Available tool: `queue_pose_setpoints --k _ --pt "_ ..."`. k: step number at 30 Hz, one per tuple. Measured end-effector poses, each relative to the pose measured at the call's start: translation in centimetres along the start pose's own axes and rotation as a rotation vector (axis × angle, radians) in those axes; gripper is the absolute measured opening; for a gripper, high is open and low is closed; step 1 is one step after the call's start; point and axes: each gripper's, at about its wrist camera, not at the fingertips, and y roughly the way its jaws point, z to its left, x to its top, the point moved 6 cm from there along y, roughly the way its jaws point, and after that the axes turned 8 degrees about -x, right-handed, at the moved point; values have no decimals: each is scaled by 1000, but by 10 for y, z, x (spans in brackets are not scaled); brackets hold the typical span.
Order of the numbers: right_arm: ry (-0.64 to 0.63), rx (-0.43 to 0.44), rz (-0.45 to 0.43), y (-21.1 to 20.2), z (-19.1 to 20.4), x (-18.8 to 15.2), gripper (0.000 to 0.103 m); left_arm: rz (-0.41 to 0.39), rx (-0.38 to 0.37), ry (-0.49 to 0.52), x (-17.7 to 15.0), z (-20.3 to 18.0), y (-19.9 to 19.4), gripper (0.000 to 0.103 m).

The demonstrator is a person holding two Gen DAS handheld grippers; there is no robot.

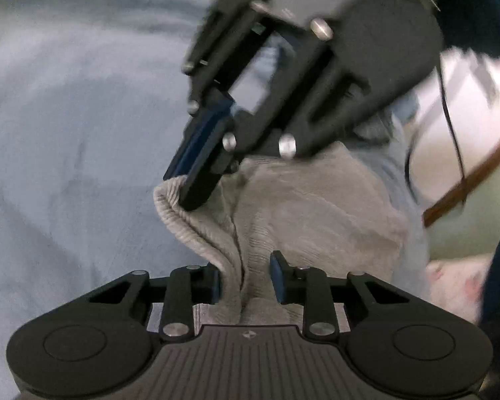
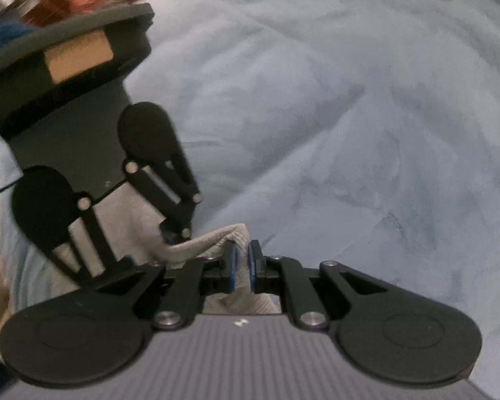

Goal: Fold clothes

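A: We have the soft grey ribbed knit garment [image 1: 316,206] bunched between us, lifted a little over the pale blue bed sheet [image 1: 66,116]. Our right hand-held gripper [image 2: 241,260] is pinched nearly closed on its ribbed edge.

B: And our left hand-held gripper [image 1: 245,278] stands parted, with a fold of the cloth lying between the fingers; we cannot tell whether they press it.

A: We judge it light and limp. It will sag and crumple wherever we don't hold it, and the knit may stretch.

B: Then we want the thick ribbed hem, where the fabric is doubled and less likely to slip, with our grips set apart along it.
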Motion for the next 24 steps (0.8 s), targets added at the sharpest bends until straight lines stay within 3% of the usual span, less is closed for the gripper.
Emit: queue_pose_setpoints --k 3,8,12,17,18,21,24 --pt "51 -5 26 31 -12 5 8 4 -67 -199 5 37 2 26" --pt "96 -12 20 36 -16 3 8 -4 -32 -280 5 48 -11 26" --pt "140 -20 6 29 -19 0 8 -102 103 -294 5 46 -49 45" --pt "186 -49 -28 26 -16 -1 7 -318 253 -373 -7 50 -126 45" --pt "189 -44 -37 24 -17 -3 2 -323 309 -359 -14 46 -136 45" --pt "200 -29 -64 17 -21 -9 0 -308 458 -321 -42 35 -157 45" --pt "211 -14 -91 10 -25 -14 0 -284 528 -349 -74 31 -166 42"
